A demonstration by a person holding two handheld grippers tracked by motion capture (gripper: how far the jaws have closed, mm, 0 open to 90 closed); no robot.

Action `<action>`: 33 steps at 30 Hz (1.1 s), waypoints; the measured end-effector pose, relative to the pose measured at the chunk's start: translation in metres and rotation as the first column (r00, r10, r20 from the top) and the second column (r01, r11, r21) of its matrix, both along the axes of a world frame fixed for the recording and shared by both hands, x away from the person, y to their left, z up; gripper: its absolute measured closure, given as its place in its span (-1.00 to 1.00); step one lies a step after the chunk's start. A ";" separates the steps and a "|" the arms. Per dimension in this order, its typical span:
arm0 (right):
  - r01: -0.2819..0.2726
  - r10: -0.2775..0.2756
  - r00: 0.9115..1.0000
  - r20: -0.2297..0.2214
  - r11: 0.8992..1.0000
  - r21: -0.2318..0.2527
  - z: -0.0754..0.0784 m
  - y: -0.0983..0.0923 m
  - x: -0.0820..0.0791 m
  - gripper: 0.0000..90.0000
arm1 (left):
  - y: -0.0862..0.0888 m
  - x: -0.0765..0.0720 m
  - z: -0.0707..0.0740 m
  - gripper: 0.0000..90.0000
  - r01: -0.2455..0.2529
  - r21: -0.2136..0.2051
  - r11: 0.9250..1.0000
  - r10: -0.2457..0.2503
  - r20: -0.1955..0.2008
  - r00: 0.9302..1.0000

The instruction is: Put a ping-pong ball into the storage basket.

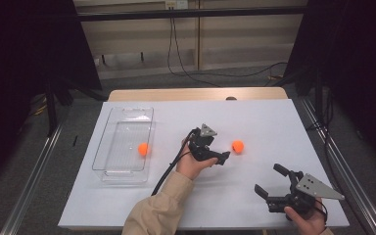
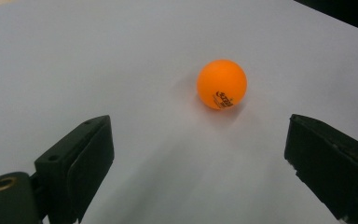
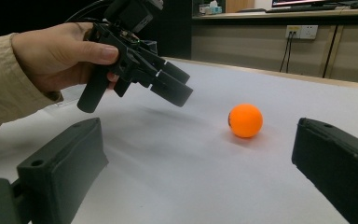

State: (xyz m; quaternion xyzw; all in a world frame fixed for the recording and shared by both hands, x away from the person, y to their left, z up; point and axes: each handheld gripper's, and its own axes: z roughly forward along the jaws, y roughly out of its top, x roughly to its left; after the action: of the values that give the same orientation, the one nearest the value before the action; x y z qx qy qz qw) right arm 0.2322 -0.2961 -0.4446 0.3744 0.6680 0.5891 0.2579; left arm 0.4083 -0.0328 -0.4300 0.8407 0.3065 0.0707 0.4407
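Left gripper (image 1: 223, 157) held above the white table (image 1: 264, 117), aimed right toward orange ball (image 1: 238, 146), jaws wide apart and empty, ball just ahead of the tips and untouched. Left hand (image 1: 192, 165) wrapped round the grip, wrist bent, beige sleeve (image 1: 161, 208) slanting in from below. Right gripper (image 1: 270, 180) low at the near right corner, pointing left, jaws spread wide with nothing between. 2nd orange ball (image 1: 143, 149) lying inside clear tray (image 1: 123, 169) at the left.
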 end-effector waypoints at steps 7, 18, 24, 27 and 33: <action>0.000 0.000 1.000 0.000 1.000 0.001 0.000 0.000 0.000 -0.96 | -0.005 0.001 0.001 -0.82 0.004 -0.002 1.000 -0.004 0.000 1.000; 0.000 0.000 1.000 0.000 1.000 0.000 0.000 0.000 0.000 -0.96 | -0.011 0.003 -0.004 -0.82 0.004 0.008 1.000 -0.004 -0.002 1.000; 0.002 -0.002 1.000 -0.002 1.000 0.002 0.000 0.000 0.000 -0.96 | -0.015 0.004 -0.006 -0.82 0.003 0.011 1.000 -0.003 -0.004 1.000; 0.002 -0.002 1.000 -0.001 1.000 0.002 0.000 0.000 0.000 -0.96 | -0.016 0.004 -0.007 -0.82 0.007 0.013 1.000 -0.007 0.000 1.000; 0.004 -0.004 1.000 0.000 1.000 0.003 0.000 0.000 0.000 -0.96 | -0.019 0.005 -0.008 -0.82 0.009 0.024 1.000 -0.009 0.002 1.000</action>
State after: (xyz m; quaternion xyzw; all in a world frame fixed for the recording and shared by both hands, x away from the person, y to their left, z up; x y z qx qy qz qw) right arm 0.2323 -0.2963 -0.4446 0.3763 0.6663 0.5897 0.2584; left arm 0.4134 -0.0520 -0.4376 0.8473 0.3013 0.0734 0.4311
